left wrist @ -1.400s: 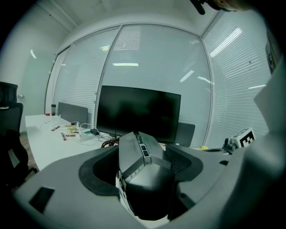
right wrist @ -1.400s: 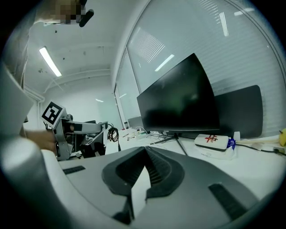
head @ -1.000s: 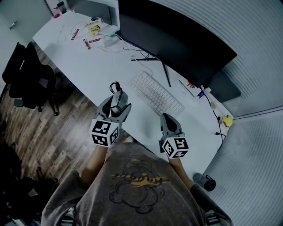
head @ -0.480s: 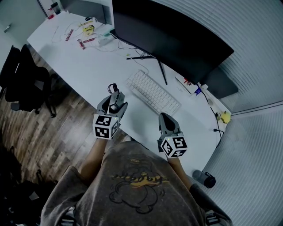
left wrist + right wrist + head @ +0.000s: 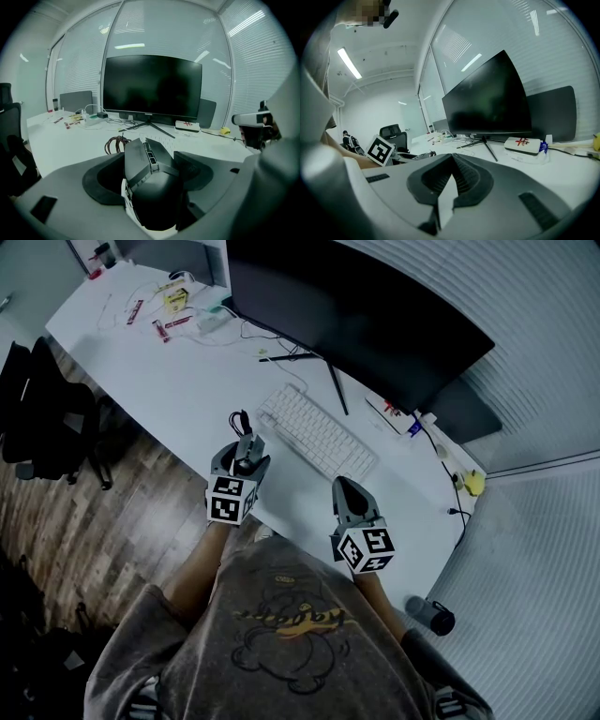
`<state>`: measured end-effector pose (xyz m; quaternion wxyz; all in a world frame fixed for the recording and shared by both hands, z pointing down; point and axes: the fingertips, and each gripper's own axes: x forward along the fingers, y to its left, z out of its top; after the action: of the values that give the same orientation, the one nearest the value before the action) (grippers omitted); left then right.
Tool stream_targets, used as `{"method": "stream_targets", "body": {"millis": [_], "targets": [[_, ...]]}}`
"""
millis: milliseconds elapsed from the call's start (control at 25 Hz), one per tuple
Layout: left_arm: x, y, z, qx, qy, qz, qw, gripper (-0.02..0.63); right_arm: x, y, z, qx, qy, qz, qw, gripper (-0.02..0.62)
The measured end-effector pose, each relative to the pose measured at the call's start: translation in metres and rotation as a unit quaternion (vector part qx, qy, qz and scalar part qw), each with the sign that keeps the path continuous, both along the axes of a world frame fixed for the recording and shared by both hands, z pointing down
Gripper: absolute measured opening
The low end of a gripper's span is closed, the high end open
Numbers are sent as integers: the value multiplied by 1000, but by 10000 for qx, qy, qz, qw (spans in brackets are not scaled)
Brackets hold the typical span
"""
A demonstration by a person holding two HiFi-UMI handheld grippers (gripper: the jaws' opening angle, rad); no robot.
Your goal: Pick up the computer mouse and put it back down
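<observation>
Left gripper view shows the computer mouse (image 5: 152, 183) sitting right between the jaws, which grasp it by its flanks. Its long axis runs straight along the claw's own line, with the wheel and buttons pointing forward, away from the person. The mouse's bundled cable (image 5: 114, 143) lies just ahead of its nose, on the desk (image 5: 70, 140).

In the head view the left gripper (image 5: 240, 468) is over the near edge of the desk, with the keyboard (image 5: 314, 432) ahead and to its right. Whether the mouse rests on the surface or hangs just above it cannot be told. Setting it down looks like a straight drop beneath the claw, so this hand is the one placed for the job.

The right gripper (image 5: 451, 180) is clenched on nothing, its pads meeting, and it hovers off to the right, well apart from the mouse.

A small logo sits on the lower bezel of the monitor (image 5: 152, 86), too small to read. Red marks on the white box (image 5: 523, 144) past the right claw are also not legible.
</observation>
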<state>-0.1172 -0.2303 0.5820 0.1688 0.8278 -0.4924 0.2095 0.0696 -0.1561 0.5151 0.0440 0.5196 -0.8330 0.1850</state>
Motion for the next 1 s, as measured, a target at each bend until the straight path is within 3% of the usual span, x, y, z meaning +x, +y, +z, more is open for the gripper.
{"method": "stream_targets", "body": {"millis": [520, 1000], "targets": [[9, -12, 63, -666, -102, 68, 9977, 334, 7, -2, 6, -173, 79, 122, 9997, 6], [21, -23, 99, -967, -312, 147, 9947, 334, 25, -2, 10, -287, 156, 414, 9986, 6]]}}
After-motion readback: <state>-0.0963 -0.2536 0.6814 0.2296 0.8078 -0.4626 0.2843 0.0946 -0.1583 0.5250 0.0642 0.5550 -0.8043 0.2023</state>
